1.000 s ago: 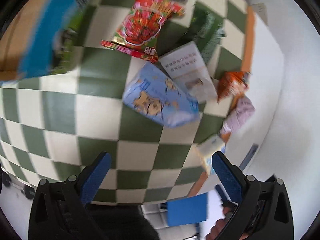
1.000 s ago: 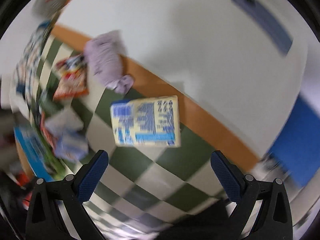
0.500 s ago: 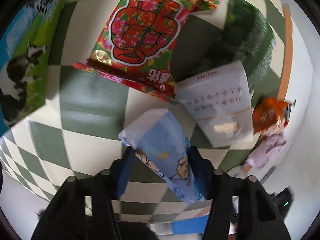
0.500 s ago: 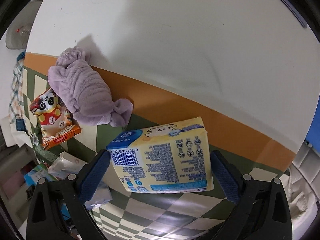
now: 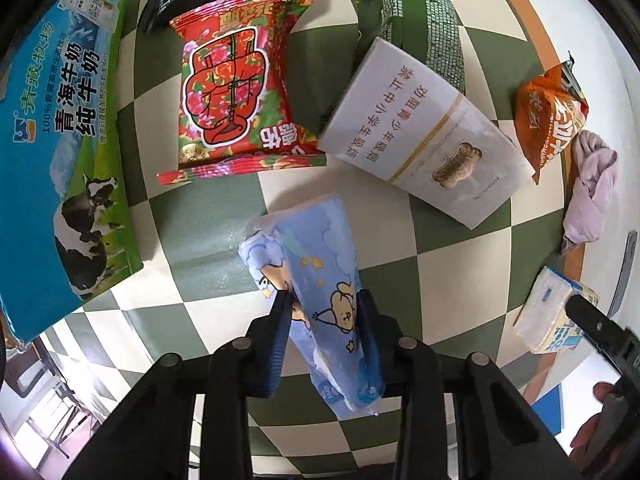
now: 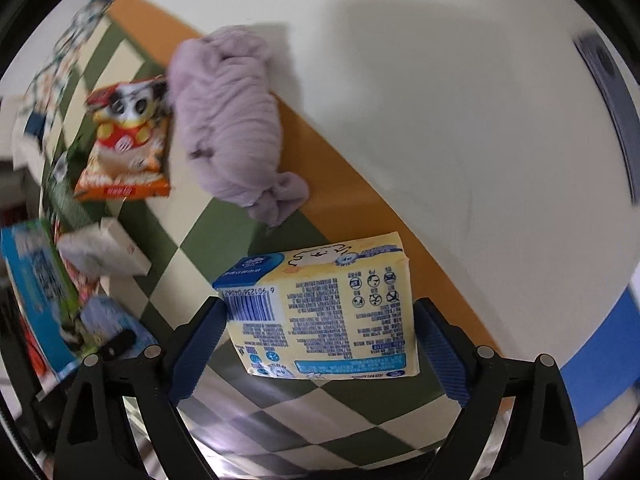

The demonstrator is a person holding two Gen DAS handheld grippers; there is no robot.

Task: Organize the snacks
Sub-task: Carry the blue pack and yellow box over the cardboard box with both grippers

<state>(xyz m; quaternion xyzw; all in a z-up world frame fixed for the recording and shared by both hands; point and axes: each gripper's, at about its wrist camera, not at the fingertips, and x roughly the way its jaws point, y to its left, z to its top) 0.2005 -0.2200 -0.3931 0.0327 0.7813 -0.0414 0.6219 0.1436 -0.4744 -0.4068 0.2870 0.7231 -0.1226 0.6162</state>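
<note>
Left wrist view: left gripper [image 5: 324, 300] points down at the checkered cloth [image 5: 200, 216]; its jaws have just been closing and now clench the blue tissue pack [image 5: 316, 276] between both pads. Ahead of it lie the red snack bag [image 5: 236, 88] and white box [image 5: 424, 136]; milk carton [image 5: 56, 152] far left.

Right wrist view: right gripper [image 6: 320, 344] straddles the yellow tissue pack [image 6: 328, 308], jaws just closing, pads at both sides; contact unclear, so cannot tell. Purple cloth [image 6: 232, 136] ahead, orange snack bag [image 6: 128, 144] ahead-left.
</note>
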